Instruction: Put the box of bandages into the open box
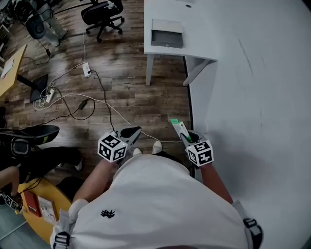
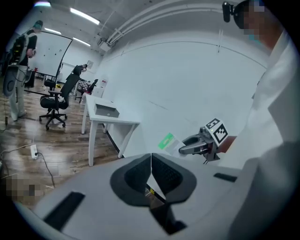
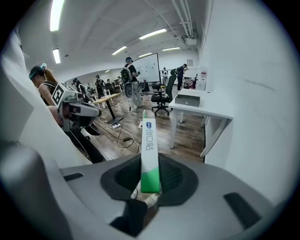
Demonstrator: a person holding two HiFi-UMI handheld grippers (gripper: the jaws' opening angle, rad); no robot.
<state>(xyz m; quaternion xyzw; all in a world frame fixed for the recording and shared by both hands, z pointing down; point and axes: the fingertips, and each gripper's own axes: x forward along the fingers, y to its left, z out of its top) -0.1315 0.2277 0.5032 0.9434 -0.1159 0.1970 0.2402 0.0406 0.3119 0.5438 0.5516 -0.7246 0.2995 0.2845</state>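
The box of bandages [image 3: 149,150] is a slim white and green carton. My right gripper [image 3: 150,174] is shut on its green end, and the carton sticks out forward between the pads. In the head view the carton [image 1: 178,127] rises from the right gripper [image 1: 189,138] close to the white wall. My left gripper [image 2: 151,158] is shut with nothing in it; its pads meet in a line. It hangs at the left [image 1: 130,132] over the wooden floor. The open grey box [image 1: 167,39] lies on a white table [image 1: 194,19] further ahead.
The white wall [image 1: 262,97] runs along the right. Cables and a power strip [image 1: 86,70] lie on the wooden floor. An office chair [image 1: 103,14] stands at the back, and a yellow table [image 1: 12,65] at the left. Several people [image 3: 129,79] stand in the room's far part.
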